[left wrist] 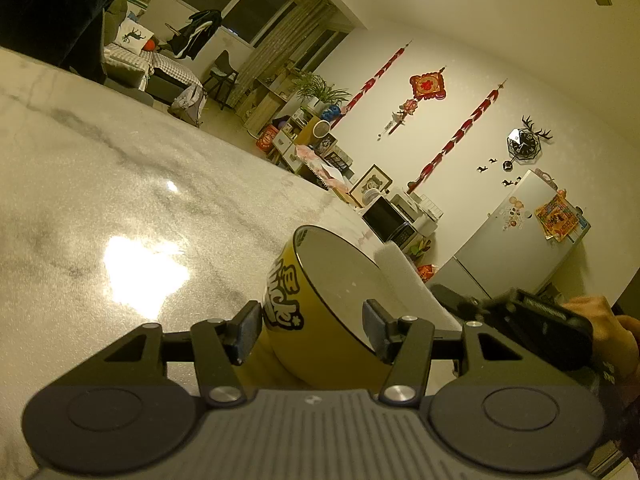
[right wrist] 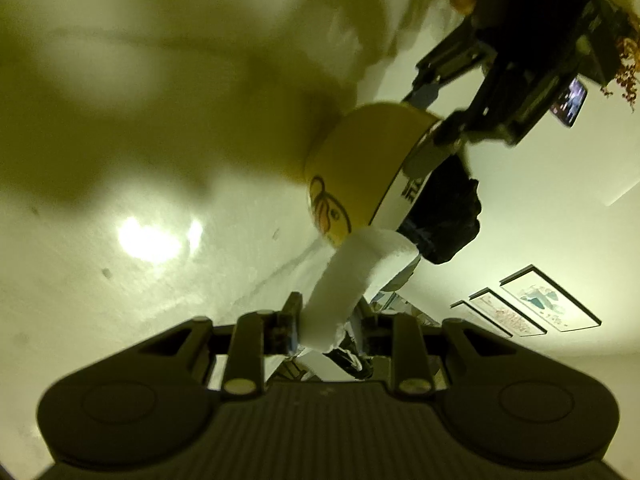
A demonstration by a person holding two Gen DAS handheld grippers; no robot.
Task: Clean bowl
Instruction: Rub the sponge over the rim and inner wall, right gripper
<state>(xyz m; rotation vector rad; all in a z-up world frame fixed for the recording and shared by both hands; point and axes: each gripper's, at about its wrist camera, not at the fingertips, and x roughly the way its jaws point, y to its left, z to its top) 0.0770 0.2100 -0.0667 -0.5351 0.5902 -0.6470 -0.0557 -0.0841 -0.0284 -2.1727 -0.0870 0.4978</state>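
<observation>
A yellow bowl (left wrist: 316,320) with black lettering and a pale inside is tilted on its side above the marble table (left wrist: 120,168). My left gripper (left wrist: 312,330) is shut on it, one pad on the outer wall and the other over the inside. In the right wrist view the bowl (right wrist: 360,160) shows a duck face, with the left gripper (right wrist: 438,114) clamped on at the top right. My right gripper (right wrist: 328,320) is shut on a white sponge (right wrist: 352,276), whose far end lies against the bowl's rim. In the left wrist view the sponge (left wrist: 408,280) shows behind the rim.
A hand (left wrist: 600,320) holds the right gripper's body at the right edge. Beyond the table's far edge stand a microwave (left wrist: 390,220) and a fridge (left wrist: 516,240). A dark bundle (right wrist: 444,216) lies behind the bowl. Lamp glare (left wrist: 144,272) marks the tabletop.
</observation>
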